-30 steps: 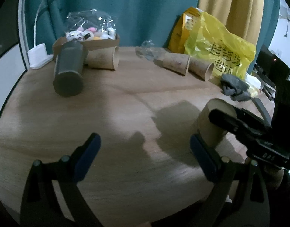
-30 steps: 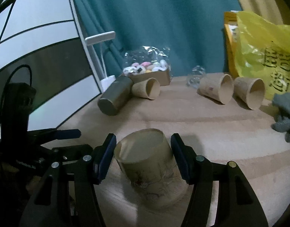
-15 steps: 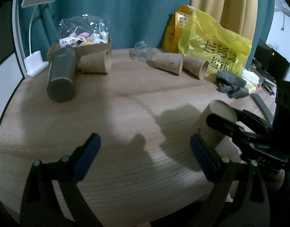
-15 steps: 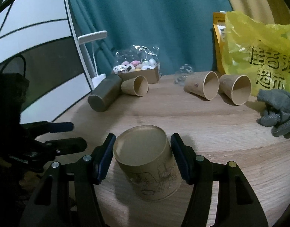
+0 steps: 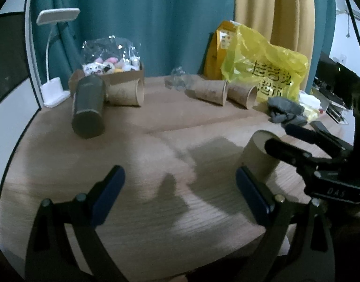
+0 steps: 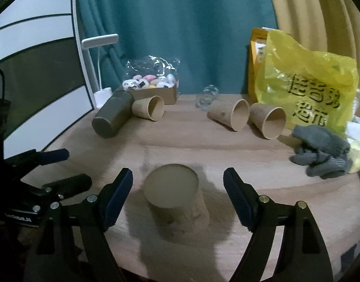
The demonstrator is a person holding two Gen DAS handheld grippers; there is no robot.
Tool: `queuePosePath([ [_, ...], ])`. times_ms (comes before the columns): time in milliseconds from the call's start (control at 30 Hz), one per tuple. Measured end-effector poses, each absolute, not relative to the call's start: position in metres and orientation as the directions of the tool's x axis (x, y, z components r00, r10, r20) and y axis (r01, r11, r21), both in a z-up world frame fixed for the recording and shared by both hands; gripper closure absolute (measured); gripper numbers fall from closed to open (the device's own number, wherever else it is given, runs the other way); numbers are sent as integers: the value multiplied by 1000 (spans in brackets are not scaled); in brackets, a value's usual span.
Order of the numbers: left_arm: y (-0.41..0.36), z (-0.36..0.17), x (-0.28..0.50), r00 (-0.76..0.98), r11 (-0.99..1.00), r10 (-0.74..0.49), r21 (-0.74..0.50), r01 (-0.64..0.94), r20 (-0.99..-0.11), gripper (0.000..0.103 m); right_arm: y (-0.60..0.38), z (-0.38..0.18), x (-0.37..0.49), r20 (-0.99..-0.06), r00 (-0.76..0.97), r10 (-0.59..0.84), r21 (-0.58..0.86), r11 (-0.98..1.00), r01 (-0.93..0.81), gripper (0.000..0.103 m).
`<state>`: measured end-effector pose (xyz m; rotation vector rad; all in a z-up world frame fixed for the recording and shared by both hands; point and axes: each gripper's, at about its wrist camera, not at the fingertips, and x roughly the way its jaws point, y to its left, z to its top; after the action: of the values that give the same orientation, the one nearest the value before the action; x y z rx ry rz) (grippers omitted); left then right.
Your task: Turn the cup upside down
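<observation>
A brown paper cup (image 6: 175, 199) stands upside down on the round wooden table (image 6: 250, 155), closed base up. My right gripper (image 6: 177, 195) is open, its blue-padded fingers on either side of the cup and clear of it. The cup also shows in the left wrist view (image 5: 259, 157), partly behind the right gripper's fingers (image 5: 295, 150). My left gripper (image 5: 180, 190) is open and empty above bare table, left of the cup.
Three more paper cups lie on their sides at the back (image 6: 149, 110) (image 6: 229, 115) (image 6: 269, 119). A dark cylinder (image 6: 112, 117), a box of small toys (image 6: 151, 87), a white lamp (image 6: 97, 44), a yellow bag (image 6: 306, 89) and grey gloves (image 6: 320, 152) ring the table.
My right gripper was shut on the cup; it has set the cup down upside down and opened, letting go. The left gripper has stayed open.
</observation>
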<state>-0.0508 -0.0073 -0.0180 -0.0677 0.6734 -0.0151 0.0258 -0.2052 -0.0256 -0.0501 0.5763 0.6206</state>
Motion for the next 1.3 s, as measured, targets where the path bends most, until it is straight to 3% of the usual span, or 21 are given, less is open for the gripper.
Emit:
queuePosePath([
  [533, -13, -4, -90, 819, 995, -17, -94, -44, -573, 7, -219, -21, -4, -559, 691, 458, 91, 862, -499, 21],
  [1300, -14, 9, -109, 842, 992, 33, -84, -93, -539, 7, -224, -18, -19, -549, 694, 467, 110, 863, -494, 21],
])
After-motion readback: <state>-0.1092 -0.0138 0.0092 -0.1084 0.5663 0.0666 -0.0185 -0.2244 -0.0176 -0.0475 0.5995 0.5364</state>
